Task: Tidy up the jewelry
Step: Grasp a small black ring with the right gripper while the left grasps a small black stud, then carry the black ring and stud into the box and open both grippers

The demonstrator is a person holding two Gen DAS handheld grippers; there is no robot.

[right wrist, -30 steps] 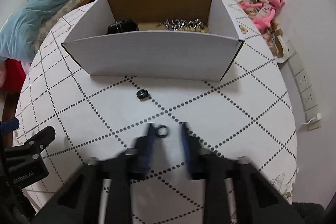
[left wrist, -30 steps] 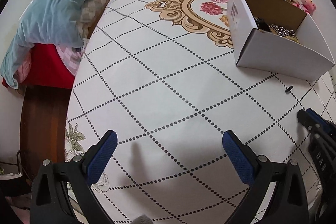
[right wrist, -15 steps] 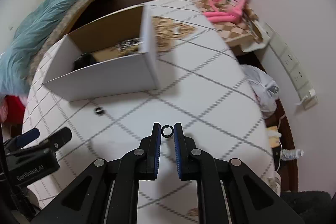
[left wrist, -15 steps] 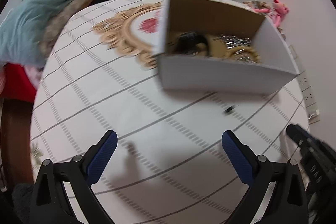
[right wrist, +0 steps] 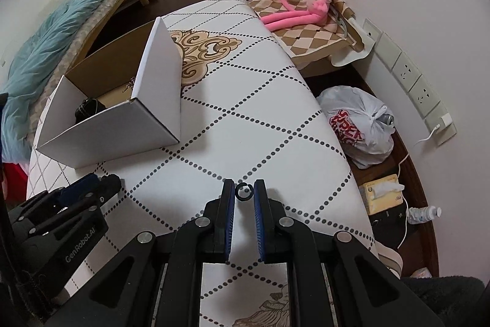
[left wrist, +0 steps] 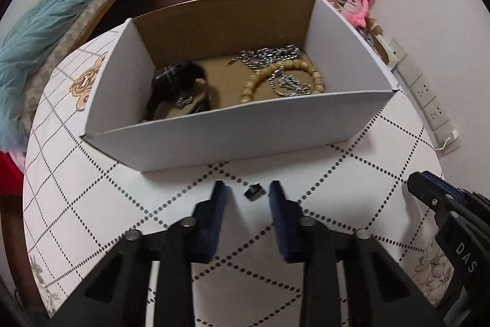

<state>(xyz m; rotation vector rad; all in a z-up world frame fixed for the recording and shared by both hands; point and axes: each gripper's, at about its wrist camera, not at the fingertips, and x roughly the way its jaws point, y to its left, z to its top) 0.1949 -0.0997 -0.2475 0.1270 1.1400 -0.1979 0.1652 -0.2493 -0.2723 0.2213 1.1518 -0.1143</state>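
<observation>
While the left gripper is closing in at lower centre, having swung round from bare table, its fingers are now straddling a small black ring without pinching it, just below the white box holding beads and chains. In the right view, the right gripper is still clenching another ring at centre frame, ready for boxing.
</observation>
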